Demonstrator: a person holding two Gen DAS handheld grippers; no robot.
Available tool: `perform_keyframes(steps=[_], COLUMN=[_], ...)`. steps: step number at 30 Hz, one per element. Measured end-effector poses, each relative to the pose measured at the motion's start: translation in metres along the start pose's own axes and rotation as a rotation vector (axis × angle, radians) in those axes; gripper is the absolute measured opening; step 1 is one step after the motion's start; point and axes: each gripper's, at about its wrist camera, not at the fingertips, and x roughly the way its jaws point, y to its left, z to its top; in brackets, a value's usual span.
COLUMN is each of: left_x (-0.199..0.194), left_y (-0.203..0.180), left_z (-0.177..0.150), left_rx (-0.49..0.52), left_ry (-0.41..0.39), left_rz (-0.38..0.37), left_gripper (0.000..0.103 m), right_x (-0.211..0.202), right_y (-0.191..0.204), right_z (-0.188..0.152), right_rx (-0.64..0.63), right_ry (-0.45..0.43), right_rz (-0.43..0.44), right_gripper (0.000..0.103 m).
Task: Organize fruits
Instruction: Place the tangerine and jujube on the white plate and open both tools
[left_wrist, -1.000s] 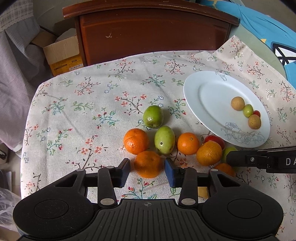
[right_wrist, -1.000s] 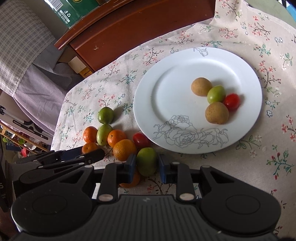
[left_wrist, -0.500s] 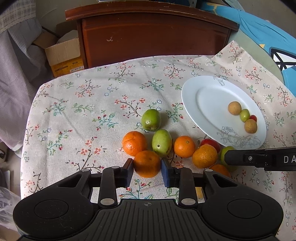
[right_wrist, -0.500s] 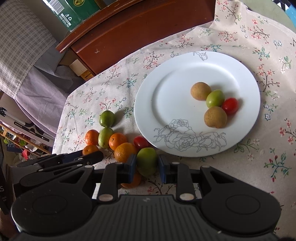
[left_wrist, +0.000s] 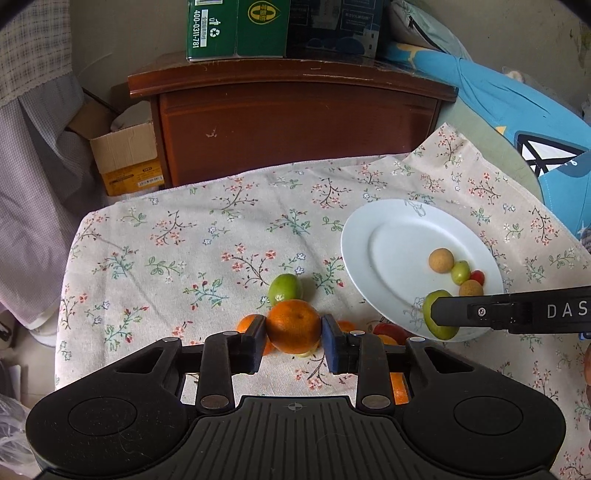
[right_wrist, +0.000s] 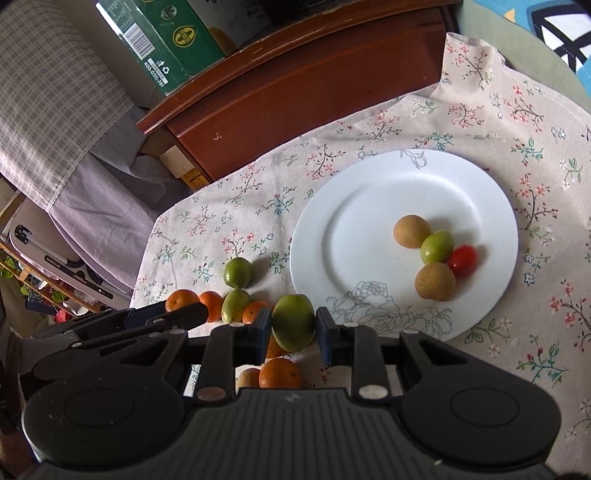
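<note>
1. Compared with a second ago, our left gripper (left_wrist: 293, 341) has gone from standing apart around an orange on the cloth to being clamped on that orange (left_wrist: 293, 325) and raised, so the remaining fruit now sits lower in the left wrist view.
2. Our right gripper (right_wrist: 293, 334) was already closed on the green fruit (right_wrist: 293, 326) a second ago; it has since lifted and moved toward the plate (right_wrist: 491, 206), and in the left wrist view the fruit overlaps the plate's near rim.
3. On the plate, unchanged, two tan fruits (right_wrist: 412, 231), a small green one (right_wrist: 437, 246) and a red one (right_wrist: 462, 260) cluster right of centre, touching one another.
4. The plate's left and far parts are bare white, giving open room for setting fruit down.
5. On the floral tablecloth (left_wrist: 192, 251), a green fruit (left_wrist: 283, 289) lies alone just beyond the held orange; the other oranges and green fruits (right_wrist: 210, 304) sit bunched near the grippers, left of the plate.
6. The cloth's left half is open; its far edge meets a dark wooden cabinet (left_wrist: 295, 122), and the left edge drops off toward a cardboard box (left_wrist: 125, 158).
</note>
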Motion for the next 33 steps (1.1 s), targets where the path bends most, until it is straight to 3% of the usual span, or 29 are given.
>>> perform_keyframes(steps=[12, 17, 21, 33], left_x=[-0.004, 0.004, 0.015, 0.039], left_y=[-0.025, -0.04, -0.051, -0.072], left_z=[0.021, 0.025, 0.026, 0.025], left_rx=[-0.016, -0.004, 0.004, 0.023], left_ry=[-0.052, -0.054, -0.039, -0.014], left_rz=[-0.122, -0.158, -0.179, -0.213], left_gripper=[0.029, 0.029, 0.029, 0.029], right_x=[-0.028, -0.034, -0.031, -0.017], right_y=[-0.012, -0.026, -0.039, -0.064], right_z=[0.03, 0.042, 0.044, 0.041], right_rx=[0.008, 0.025, 0.051, 0.137], right_ry=[-0.129, -0.183, -0.192, -0.158], right_rz=[-0.045, -0.114, -0.183, -0.254], right_gripper=[0.026, 0.026, 0.026, 0.026])
